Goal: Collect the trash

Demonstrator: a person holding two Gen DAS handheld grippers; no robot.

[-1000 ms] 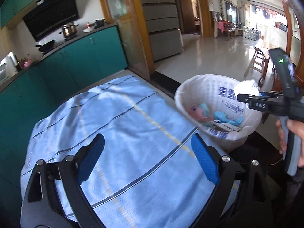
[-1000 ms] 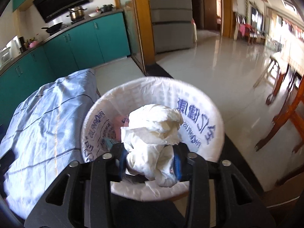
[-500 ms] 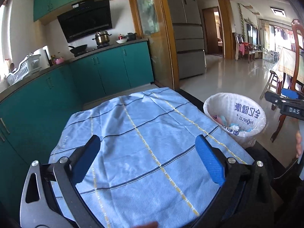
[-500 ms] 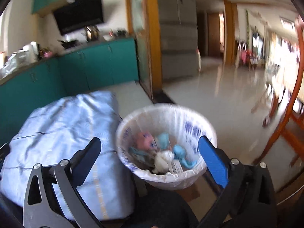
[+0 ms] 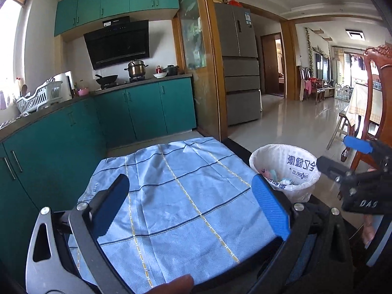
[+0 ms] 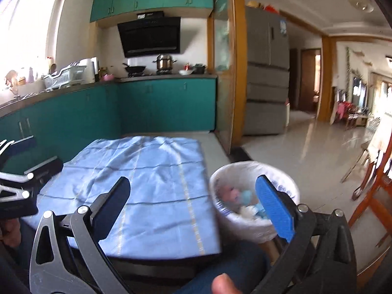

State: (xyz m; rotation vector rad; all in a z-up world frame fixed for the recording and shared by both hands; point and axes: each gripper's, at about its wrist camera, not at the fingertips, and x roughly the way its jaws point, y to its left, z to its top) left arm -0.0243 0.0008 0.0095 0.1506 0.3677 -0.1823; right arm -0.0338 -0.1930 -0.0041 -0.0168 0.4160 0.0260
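Nearest, the left hand-held gripper [image 5: 193, 205] hangs wide open and empty over the blue checked cloth [image 5: 176, 196] on the counter [image 5: 238, 145], with no loose trash visible on that cloth in either view. The right hand-held gripper [image 6: 193, 208] is likewise spread wide and holds nothing; its right blue pad overlaps the bin in its own view. Just beyond the cloth's right edge stands the lined trash bin [image 5: 291, 158], lower than the counter, with pink, blue and white scraps [image 6: 242, 199] inside. The bin lies ahead and to the right of both tools, nearer the right one. Collection looks finished, judging by the bare cloth.
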